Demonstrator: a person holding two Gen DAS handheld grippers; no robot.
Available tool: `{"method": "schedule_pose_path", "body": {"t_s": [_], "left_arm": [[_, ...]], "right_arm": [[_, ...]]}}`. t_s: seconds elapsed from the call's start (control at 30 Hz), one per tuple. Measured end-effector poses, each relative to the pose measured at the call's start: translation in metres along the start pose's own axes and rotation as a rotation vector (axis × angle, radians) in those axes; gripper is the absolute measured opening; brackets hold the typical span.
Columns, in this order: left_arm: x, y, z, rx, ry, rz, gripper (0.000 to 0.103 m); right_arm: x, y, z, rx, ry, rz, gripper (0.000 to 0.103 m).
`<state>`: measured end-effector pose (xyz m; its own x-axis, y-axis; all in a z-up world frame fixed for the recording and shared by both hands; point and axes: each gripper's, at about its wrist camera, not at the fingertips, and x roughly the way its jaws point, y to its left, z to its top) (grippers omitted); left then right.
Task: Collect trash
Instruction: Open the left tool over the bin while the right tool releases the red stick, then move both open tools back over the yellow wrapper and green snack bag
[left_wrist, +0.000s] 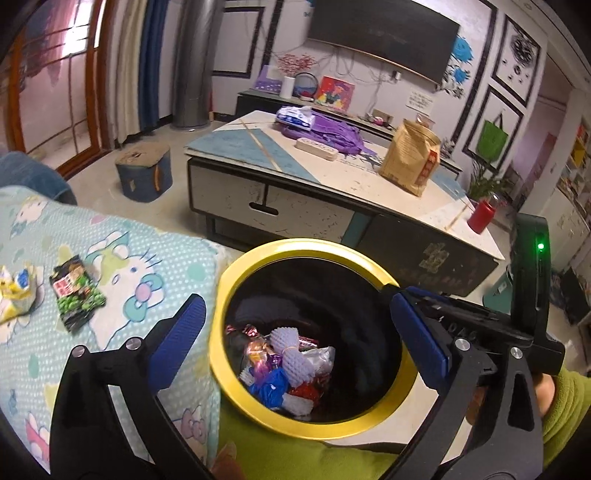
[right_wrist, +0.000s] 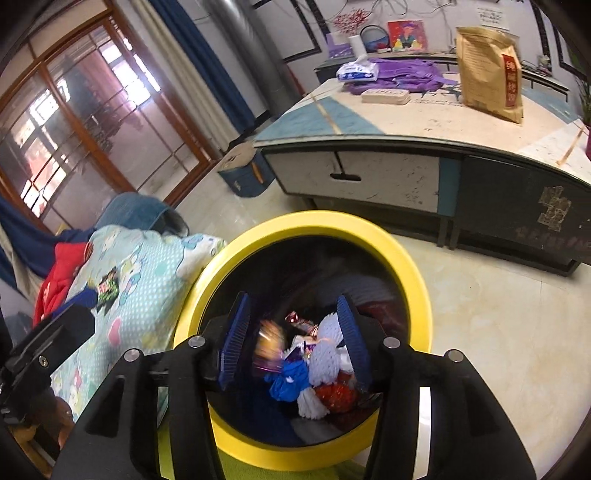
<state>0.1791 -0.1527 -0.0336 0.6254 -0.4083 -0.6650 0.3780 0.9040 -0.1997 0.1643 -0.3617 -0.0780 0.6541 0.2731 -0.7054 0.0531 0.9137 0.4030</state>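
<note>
A black bin with a yellow rim (left_wrist: 295, 246) (right_wrist: 314, 220) stands on the floor against the sofa, holding mixed trash (left_wrist: 284, 365) (right_wrist: 317, 373): white foam netting, a blue scrap and candy wrappers. My left gripper (left_wrist: 295, 299) hangs over its mouth, open wide with nothing between the fingers. My right gripper (right_wrist: 292, 298) is over the bin too, open. A blurred orange-purple wrapper (right_wrist: 267, 349) sits loose between its pads, touching neither. On the blanket lie a green pea snack packet (left_wrist: 75, 291) (right_wrist: 108, 288) and a crumpled yellow-white wrapper (left_wrist: 14, 295).
A cartoon-print blanket (left_wrist: 147, 258) covers the sofa left of the bin. Beyond the bin a coffee table (left_wrist: 332, 177) carries a brown paper bag (left_wrist: 410, 158), purple cloth (left_wrist: 332, 129) and a red can (left_wrist: 482, 216). A small blue stool (left_wrist: 144, 173) stands on the floor.
</note>
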Motion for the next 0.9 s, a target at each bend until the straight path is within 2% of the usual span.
{"method": "schedule_pose_path", "body": {"t_s": [0.37,0.6,0.9], "left_arm": [[-0.030,0.051,0.000,-0.113,-0.081,0.132,0.092],[-0.052,0.087,-0.001,-0.195,-0.131,0.197,0.092],[-0.069,0.135,-0.009,-0.317,-0.155,0.256,0.092]], "right_arm": [[-0.002,0.028,0.003,-0.087,-0.040,0.016,0.049],[0.003,0.072,0.002,-0.206,-0.046,0.052,0.054],[0.018,0.122,-0.007,-0.325,-0.020,0.101,0.056]]}}
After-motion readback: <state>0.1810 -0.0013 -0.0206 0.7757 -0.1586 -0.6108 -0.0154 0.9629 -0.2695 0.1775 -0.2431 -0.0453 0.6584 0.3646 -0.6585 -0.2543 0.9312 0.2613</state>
